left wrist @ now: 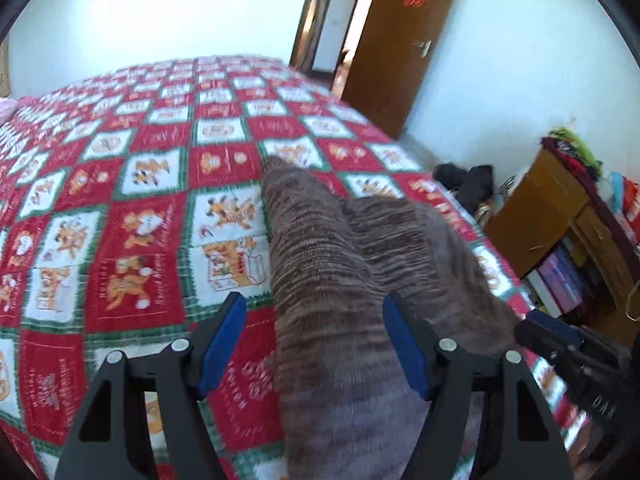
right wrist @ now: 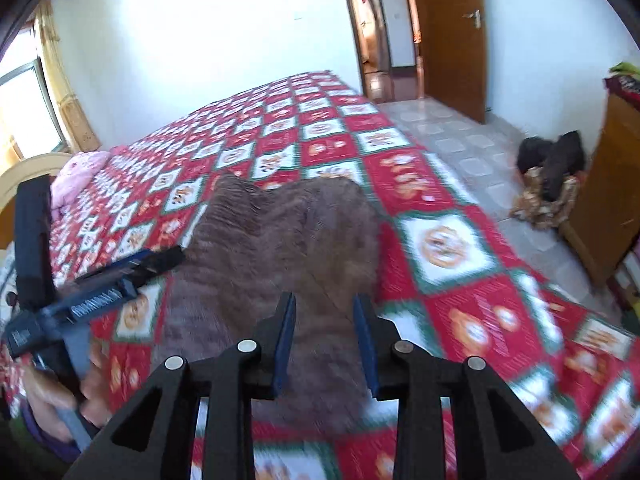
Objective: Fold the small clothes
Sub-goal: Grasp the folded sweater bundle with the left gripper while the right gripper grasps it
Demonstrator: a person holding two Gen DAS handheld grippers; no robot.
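While the brown trousers (left wrist: 320, 280) lie on the bed (left wrist: 132, 208), legs toward twelve o'clock, both grippers straddle them. Left gripper (left wrist: 314, 336) and right gripper (right wrist: 325, 344) gape, holding nothing, probably for pinching the waist

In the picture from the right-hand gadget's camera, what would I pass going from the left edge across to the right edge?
Window → pink pillow → left gripper → brown knitted garment on the red patchwork bedspread → open wooden door → dark clothes pile on the floor → wooden cabinet.
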